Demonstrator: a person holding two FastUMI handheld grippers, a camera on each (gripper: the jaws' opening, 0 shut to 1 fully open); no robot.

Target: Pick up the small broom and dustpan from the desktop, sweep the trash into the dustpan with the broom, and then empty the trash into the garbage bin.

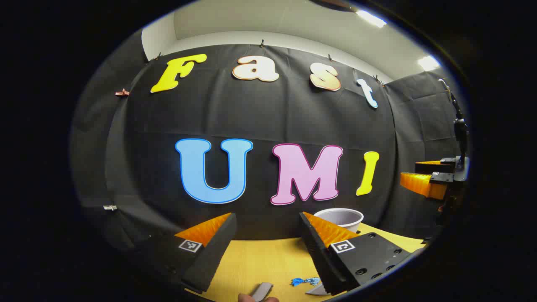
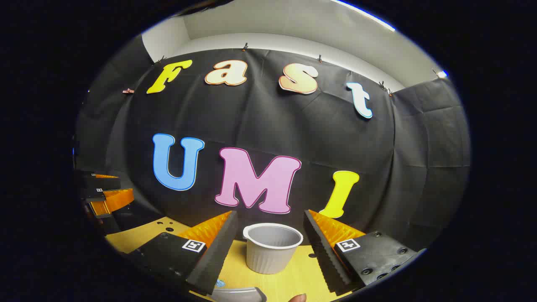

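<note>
My left gripper (image 1: 267,216) stands open above the yellow desktop (image 1: 260,260), with nothing between its fingers. Low between them lie a grey piece (image 1: 262,290), a second grey sliver (image 1: 315,289) and a crumpled blue scrap of trash (image 1: 304,281); I cannot tell which grey piece is broom or dustpan. The white ribbed bin cup (image 1: 340,218) stands beyond the left gripper's right finger. My right gripper (image 2: 270,214) is open too, and the bin cup (image 2: 272,247) stands on the desk ahead of its fingers, untouched. A curved grey edge (image 2: 239,294) and a blue speck (image 2: 220,283) show at the bottom.
The right gripper (image 1: 409,170) hovers at the far right of the left gripper view. The left gripper (image 2: 121,184) sits at the far left of the right gripper view. A person's fingertip (image 2: 298,298) peeks in at the bottom edge. The black cloth wall closes off the desk's far side.
</note>
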